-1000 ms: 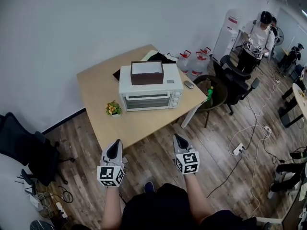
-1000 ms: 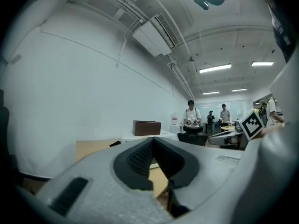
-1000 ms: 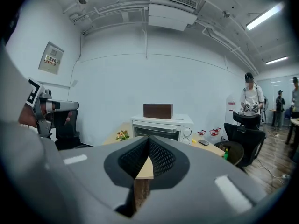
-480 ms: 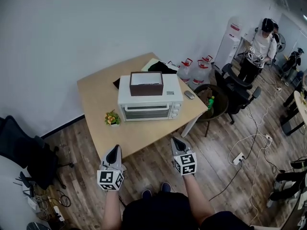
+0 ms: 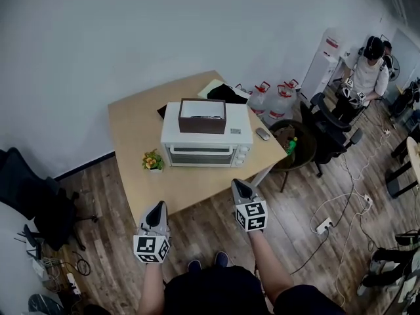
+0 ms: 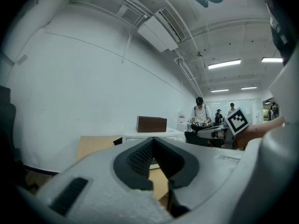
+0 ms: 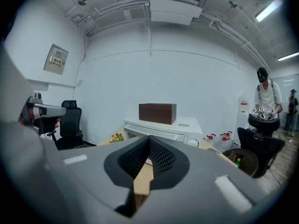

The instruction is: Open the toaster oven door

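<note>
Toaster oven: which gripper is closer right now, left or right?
Right. The right gripper is in front of the toaster oven, toward its right end; the left gripper sits farther back, off its left end.

Pale wood-look top on the counter [image 5: 128,133], smooth and matt. White painted metal on the toaster oven [image 5: 237,120], faintly glossy; dark glass in its door [image 5: 202,156]. Dark brown matt box [image 5: 202,118], material not clear. Wood-grain planks on the floor [image 5: 210,225], low sheen. Grey matt plastic shells, finely grainy, on the left gripper [image 5: 157,209] and right gripper [image 5: 240,189]. Black rubbery pads [image 7: 161,158] lining the jaws, cross-hatched and rough. Matt black-and-white print on the marker cubes [image 5: 151,249]. Translucent plastic on the water jugs [image 5: 281,104]. Black cloth-like covering on the chair [image 5: 29,195]. Flat white paint on the wall [image 5: 164,25].
</note>
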Available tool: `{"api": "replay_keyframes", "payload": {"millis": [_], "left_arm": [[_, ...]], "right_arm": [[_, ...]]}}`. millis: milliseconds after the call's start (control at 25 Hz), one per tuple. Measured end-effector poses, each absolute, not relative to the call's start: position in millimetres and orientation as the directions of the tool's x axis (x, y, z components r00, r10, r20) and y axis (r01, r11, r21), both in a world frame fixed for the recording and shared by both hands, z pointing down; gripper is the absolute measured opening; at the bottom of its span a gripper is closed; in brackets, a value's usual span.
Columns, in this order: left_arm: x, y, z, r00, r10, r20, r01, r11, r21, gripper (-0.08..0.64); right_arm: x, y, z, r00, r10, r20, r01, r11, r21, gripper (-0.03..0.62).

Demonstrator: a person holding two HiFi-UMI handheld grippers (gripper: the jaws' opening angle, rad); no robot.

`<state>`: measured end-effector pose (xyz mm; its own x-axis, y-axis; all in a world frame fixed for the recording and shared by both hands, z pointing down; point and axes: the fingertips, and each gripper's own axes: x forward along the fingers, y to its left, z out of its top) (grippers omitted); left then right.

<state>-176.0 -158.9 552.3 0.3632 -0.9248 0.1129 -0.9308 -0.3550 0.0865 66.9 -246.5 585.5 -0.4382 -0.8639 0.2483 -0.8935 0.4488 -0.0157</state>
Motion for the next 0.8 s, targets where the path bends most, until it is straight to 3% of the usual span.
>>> {"api": "replay_keyframes", "payload": {"millis": [320, 800], "left_arm": [[-184, -155, 557, 0.335, -0.932, 0.138, -0.942, -0.327, 0.074, -0.005], [-181, -148, 555, 0.327, -0.933, 0.151, -0.945, -0.321, 0.064, -0.005]], "right_arm": [[61, -287, 597, -0.471, -0.841, 0.265, -0.881, 0.466, -0.087, 0.005], [61, -328, 617, -0.478, -0.823, 0.306, -0.872, 0.485, -0.058, 0.006]]}}
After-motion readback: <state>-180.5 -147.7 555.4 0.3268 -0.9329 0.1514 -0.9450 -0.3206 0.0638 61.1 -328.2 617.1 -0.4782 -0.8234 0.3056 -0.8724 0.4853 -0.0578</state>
